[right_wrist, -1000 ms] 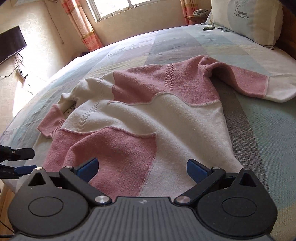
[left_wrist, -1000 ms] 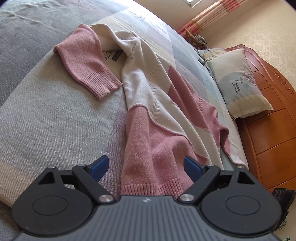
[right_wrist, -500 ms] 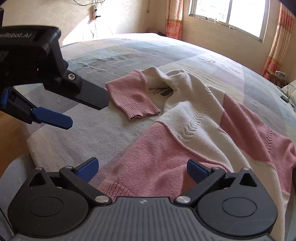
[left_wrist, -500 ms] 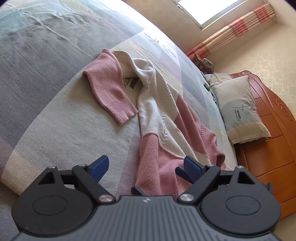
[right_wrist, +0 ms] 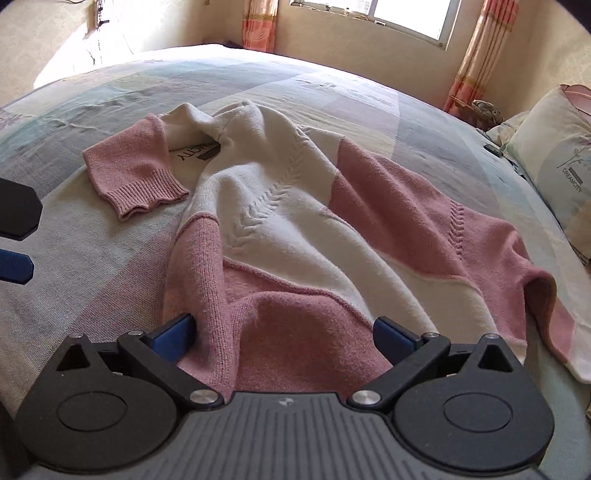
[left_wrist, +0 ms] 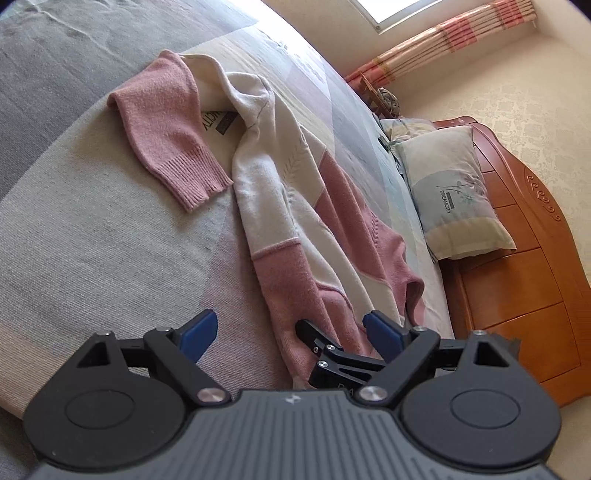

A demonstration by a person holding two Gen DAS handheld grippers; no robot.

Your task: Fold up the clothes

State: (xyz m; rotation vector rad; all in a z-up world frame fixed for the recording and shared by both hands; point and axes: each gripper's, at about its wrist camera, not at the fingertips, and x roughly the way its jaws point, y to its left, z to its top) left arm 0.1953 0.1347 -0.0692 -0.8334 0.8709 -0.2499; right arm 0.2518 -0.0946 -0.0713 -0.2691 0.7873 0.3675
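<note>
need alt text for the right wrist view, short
A pink and cream knit sweater lies spread and rumpled on a pastel patchwork bed, its hem between the open right tongs at the bottom of the frame. One pink sleeve is folded in near the collar, a pillow sits at right, and the left tongs poke in from the left edge.

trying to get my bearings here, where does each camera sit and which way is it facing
Left wrist: on the left gripper, open at the bed's near edge, facing the sweater, pillow and headboard; the right gripper pokes in.
Right wrist: on the right gripper, open at the sweater's hem, facing the window; the left gripper shows at the left edge.
Shared: sweater, bed, pillow.
</note>
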